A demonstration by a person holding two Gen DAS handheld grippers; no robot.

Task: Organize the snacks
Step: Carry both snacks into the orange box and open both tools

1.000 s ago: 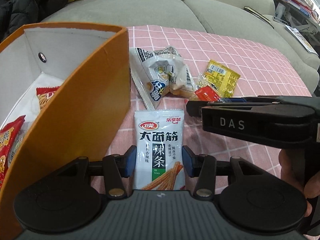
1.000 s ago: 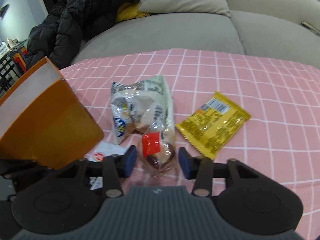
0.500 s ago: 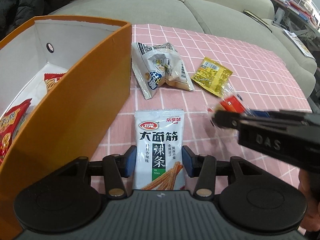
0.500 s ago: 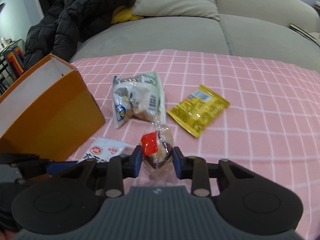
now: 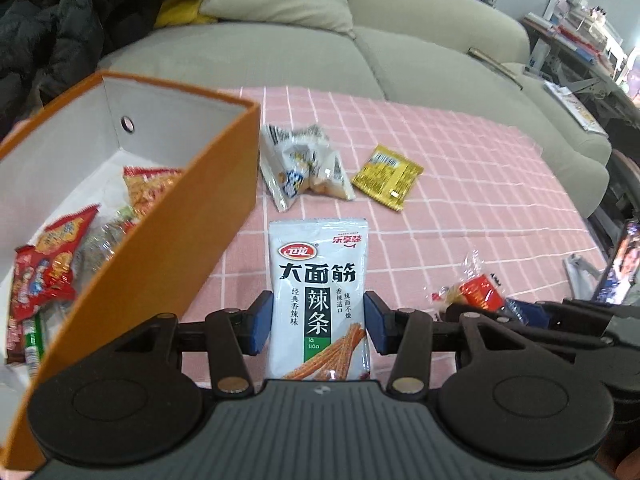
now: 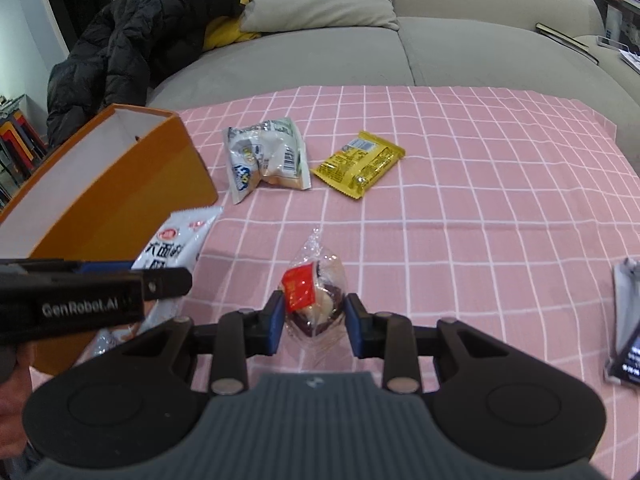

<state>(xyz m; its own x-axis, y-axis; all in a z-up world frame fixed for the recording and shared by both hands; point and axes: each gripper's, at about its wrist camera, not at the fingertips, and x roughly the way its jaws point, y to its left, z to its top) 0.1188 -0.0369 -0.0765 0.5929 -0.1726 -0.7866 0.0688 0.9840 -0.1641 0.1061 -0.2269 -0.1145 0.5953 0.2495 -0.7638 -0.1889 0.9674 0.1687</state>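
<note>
Your left gripper is about half open, and its blue pads press on both sides of the white spicy-strip packet. The packet stands upright between them, up off the pink checked cloth. The orange box is just to the left of it. Inside the box lie red snack bags.

Your right gripper has squeezed in close. Its pads pinch a small clear-wrapped treat with a red label. The twisted end of the wrapper pokes up and away from you. The treat looks lifted off the cloth.

In the right wrist view, your left gripper comes in from the left side, with the white packet sticking out past it toward the box.

Farther away on the cloth lie two more snacks. A crinkly white and grey bag sits near the far right corner of the box. A yellow packet lies just to its right, not touching it. Behind the cloth is a grey sofa with a black coat on it.
</note>
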